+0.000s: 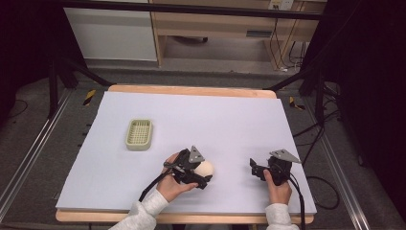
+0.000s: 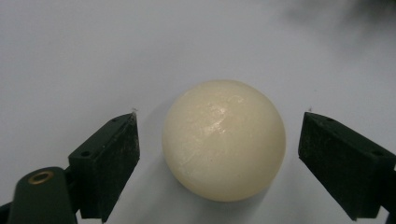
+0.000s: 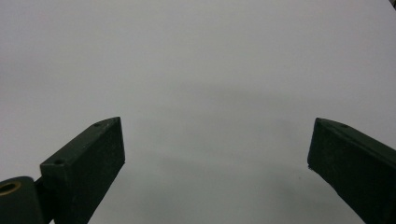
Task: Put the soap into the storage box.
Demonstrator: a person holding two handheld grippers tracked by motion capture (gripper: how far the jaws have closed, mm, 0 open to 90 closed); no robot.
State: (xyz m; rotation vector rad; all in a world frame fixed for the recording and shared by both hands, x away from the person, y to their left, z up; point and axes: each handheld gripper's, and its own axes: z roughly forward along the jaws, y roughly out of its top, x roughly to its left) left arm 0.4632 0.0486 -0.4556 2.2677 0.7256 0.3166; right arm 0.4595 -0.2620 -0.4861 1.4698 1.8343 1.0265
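White table [image 1: 143, 191], wood rim at near and far edges. Small pale green basket [image 1: 139, 133] on left half, long axis running away from the person, well apart from both grippers. Right gripper [image 1: 258, 171] near front right, jaws wide apart over bare table, holding nothing. Left gripper [image 1: 205, 173] near front centre, jaws wide apart either side of cream ball [image 2: 224, 139], a gap on each side, no contact seen. Ball sits on the table between the jaws, closer to left jaw. Round, so no long axis or pointing direction.
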